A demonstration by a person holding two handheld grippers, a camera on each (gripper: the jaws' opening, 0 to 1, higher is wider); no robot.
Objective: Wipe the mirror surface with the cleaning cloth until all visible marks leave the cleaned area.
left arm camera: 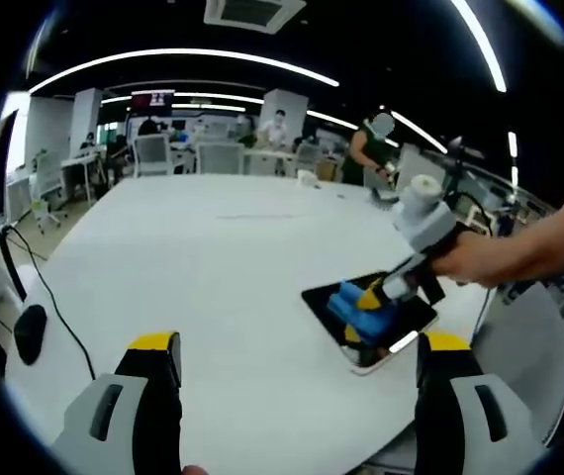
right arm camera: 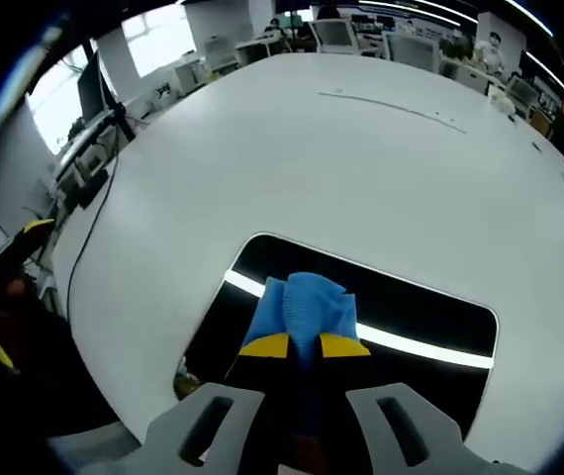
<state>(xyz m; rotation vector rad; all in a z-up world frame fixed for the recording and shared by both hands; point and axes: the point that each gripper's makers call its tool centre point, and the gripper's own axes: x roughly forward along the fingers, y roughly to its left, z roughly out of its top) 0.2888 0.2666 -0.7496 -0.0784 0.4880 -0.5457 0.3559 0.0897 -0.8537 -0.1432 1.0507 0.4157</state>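
- Right gripper (right arm camera: pixel 302 348) is clamping my crumpled blue cleaning cloth (right arm camera: pixel 302 305) between its yellow-tipped jaws, pressing it onto the dark rectangular mirror (right arm camera: pixel 416 307).
- Mirror is lying flat near the edge of the big white table (right arm camera: pixel 361 158), reflecting a ceiling light strip.
- My left gripper (left arm camera: pixel 297 356) is hovering wide apart, holding nothing.
- People are standing beyond the table.

I've got the mirror (right arm camera: pixel 401 317) lying flat on the white table, a dark rounded rectangle with a pale edge, and a bright ceiling light strip reflects across its glass. In the left gripper view the mirror (left arm camera: pixel 327 295) sits near the table's right edge. The cleaning cloth (right arm camera: pixel 302 307) is blue, bunched into a wad and pressed onto the mirror's near half; I see the cloth (left arm camera: pixel 359 309) there too.
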